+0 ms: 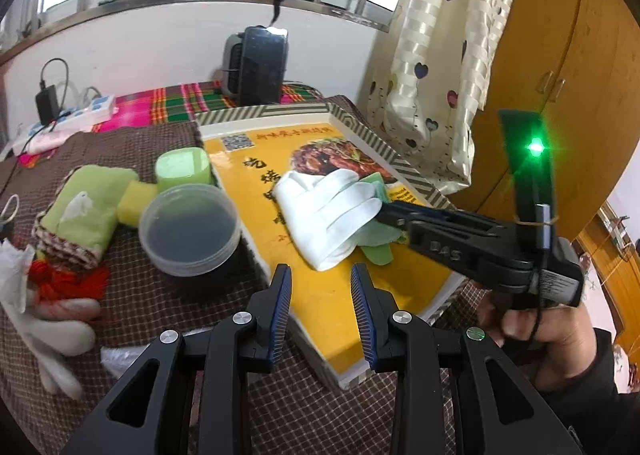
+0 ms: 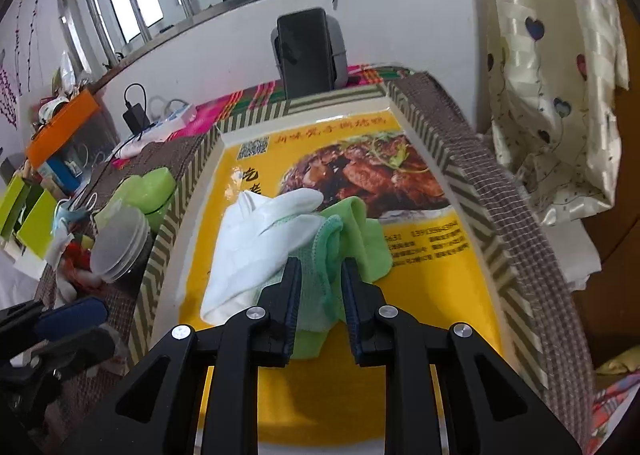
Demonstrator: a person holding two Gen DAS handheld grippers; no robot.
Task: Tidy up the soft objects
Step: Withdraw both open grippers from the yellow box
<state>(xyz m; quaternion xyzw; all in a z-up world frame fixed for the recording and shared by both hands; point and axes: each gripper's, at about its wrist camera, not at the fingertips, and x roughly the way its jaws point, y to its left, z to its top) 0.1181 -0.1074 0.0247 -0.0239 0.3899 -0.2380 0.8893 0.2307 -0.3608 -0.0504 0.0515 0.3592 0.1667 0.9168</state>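
Glossy tray [image 2: 320,387], probably-cotton white glove [image 2: 256,251]

both wrist views close, sharing tray [image 1: 404,165]

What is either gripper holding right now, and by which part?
Right gripper pinches the white glove at its green-edged cuff. Left gripper holds nothing.

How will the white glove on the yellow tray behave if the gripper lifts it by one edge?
The white glove looks like thin knit fabric, already folded and creased, so it will probably droop. It seems light. It overlaps the green cloth, so that might drag along with it.
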